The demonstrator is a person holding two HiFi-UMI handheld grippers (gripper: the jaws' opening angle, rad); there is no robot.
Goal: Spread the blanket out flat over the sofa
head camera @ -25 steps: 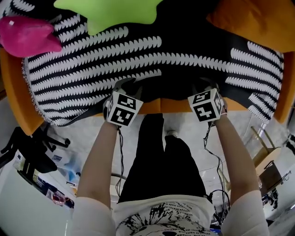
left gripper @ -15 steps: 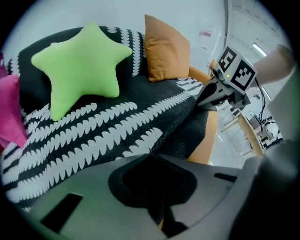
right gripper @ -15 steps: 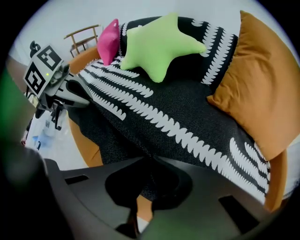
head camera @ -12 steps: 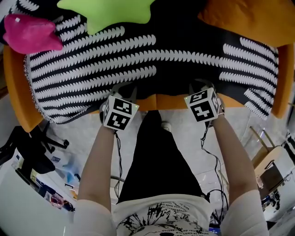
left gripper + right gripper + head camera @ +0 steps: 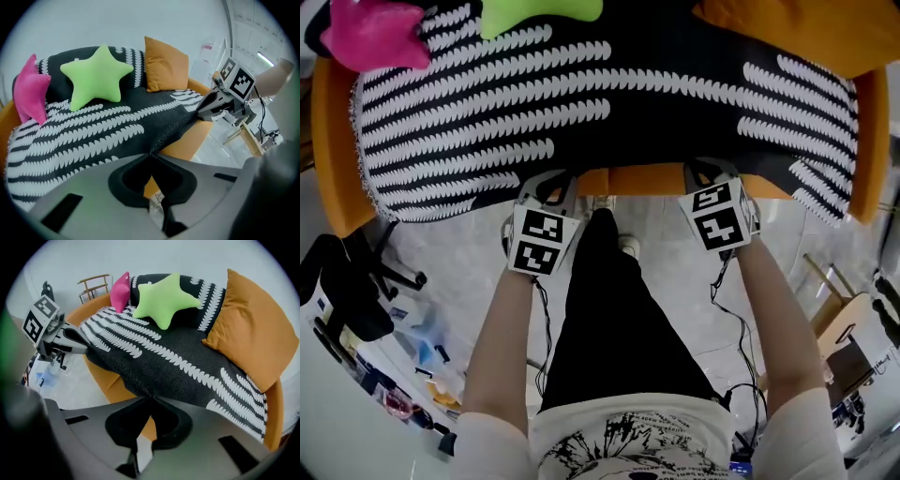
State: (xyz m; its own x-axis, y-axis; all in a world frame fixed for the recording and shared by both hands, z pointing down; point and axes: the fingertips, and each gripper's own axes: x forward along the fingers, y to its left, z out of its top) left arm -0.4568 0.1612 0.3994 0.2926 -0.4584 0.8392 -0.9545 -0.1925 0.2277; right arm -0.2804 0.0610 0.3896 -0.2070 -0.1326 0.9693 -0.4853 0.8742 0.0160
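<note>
Both grippers are at the front edge of the sofa (image 5: 332, 178), side by side and well apart. The left gripper (image 5: 151, 155) is closed flat on the front hem of the blanket (image 5: 609, 103), with a fold of the black weave pinched between its pads. The right gripper (image 5: 151, 398) is closed on the same hem in the same way, further toward the sofa's right arm. The blanket, black with white leaf-pattern stripes, is laid across the sofa's seat. Its long axis runs from one sofa arm to the other, and its far part is drawn up over the sofa's backrest. From both grippers the cloth therefore lies ahead, toward the backrest, and the gripped hem forms a line between them along the sofa's front edge. That hem is seen just at the front edge, with the orange front of the sofa bare below it. Three cushions rest on the blanket against the backrest: a green star cushion (image 5: 97, 75), a pink cushion (image 5: 29, 96) toward the sofa's left arm and an orange cushion (image 5: 248, 331) toward its right arm. Judgement: spreading is nearly complete. The remaining move is likely an even pull of the hem away from the backrest by both grippers together, since neither is nearer to it.
</note>
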